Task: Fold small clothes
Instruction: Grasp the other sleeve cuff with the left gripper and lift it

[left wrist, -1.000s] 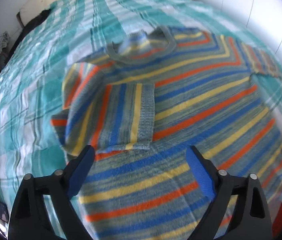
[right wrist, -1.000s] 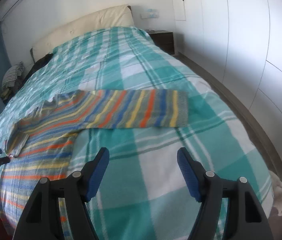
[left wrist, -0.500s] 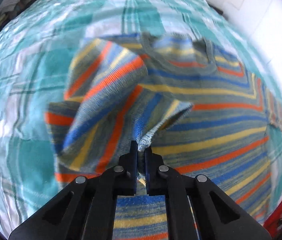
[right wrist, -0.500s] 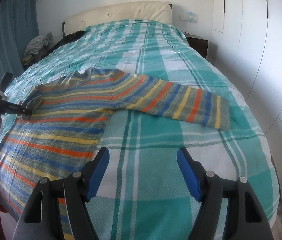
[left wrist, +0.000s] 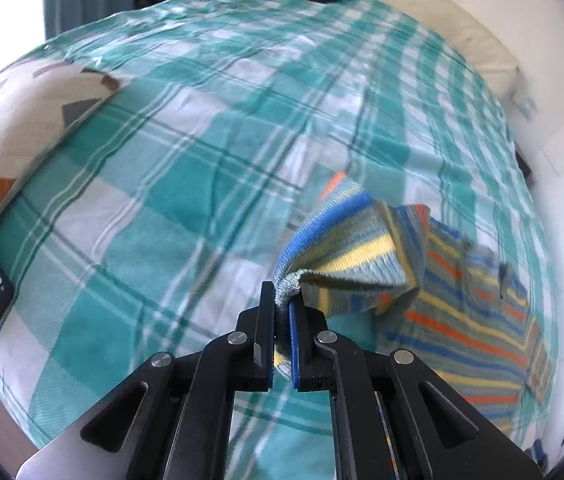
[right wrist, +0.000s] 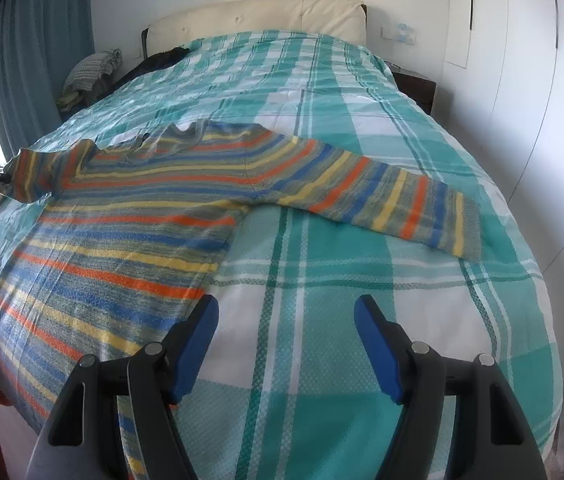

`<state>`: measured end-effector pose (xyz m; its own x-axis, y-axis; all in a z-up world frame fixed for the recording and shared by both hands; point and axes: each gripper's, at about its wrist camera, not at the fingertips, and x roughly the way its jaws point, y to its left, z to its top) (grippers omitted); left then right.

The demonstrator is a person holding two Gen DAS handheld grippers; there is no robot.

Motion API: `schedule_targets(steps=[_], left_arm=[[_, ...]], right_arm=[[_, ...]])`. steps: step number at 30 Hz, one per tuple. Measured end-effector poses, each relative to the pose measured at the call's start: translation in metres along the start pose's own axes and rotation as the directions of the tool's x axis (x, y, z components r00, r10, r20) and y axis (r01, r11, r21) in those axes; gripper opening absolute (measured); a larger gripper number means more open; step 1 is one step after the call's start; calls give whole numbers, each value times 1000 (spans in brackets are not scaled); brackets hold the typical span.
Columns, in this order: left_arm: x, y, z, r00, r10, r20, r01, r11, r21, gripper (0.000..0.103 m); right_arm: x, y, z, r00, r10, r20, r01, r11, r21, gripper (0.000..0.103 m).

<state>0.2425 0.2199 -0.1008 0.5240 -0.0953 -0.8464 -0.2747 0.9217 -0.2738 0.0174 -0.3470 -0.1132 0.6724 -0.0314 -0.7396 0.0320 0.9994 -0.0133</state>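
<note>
Your left claw (left wrist: 282, 316) angles down, clamped on the striped sweater's (right wrist: 130, 216) sleeve cuff (left wrist: 287, 286), lifted off the bed (right wrist: 361, 320). Your right claw (right wrist: 286, 344) hovers apart over bare plaid bedspread beside the sweater's hem.

Striped sweater (right wrist: 130, 216) spread on a plaid bed (right wrist: 361, 280), one sleeve (right wrist: 381, 196) extended toward the wardrobe (right wrist: 521, 60), the other pinched by the left tool (right wrist: 0, 178), while the right tool (right wrist: 286, 344) hovers open over the bed.
</note>
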Motion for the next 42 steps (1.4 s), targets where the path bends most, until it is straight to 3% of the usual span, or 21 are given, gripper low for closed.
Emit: schedule_targets(steps=[3,9,20,33,38,42], left_arm=[[10,26,0,1000,12,-16,-14,997,-79,4],[18,46,-11,999,18,-40,-23,991,-130,4],[22,47,-18,998,30,-60,-36,994,-104,4],[40,63,-37,990,97,-99,-105,992,-72,3],[43,92,-34,992,6,-126,-34,974,-226,5],[36,119,-28,994,-4,-111,-28,959,-281,5]], right_arm=[[4,1,0,1000,5,-12,-5,1000,1,70],[8,1,-2,1000,10,-29,-10,1000,1,70],[10,2,-3,999,14,-36,-14,1000,0,70],[9,-5,-4,999,8,-39,-6,999,40,70],[12,0,-5,999,-1,-49,1,1000,13,70],[15,3,-6,998,2,-59,-2,1000,0,70]])
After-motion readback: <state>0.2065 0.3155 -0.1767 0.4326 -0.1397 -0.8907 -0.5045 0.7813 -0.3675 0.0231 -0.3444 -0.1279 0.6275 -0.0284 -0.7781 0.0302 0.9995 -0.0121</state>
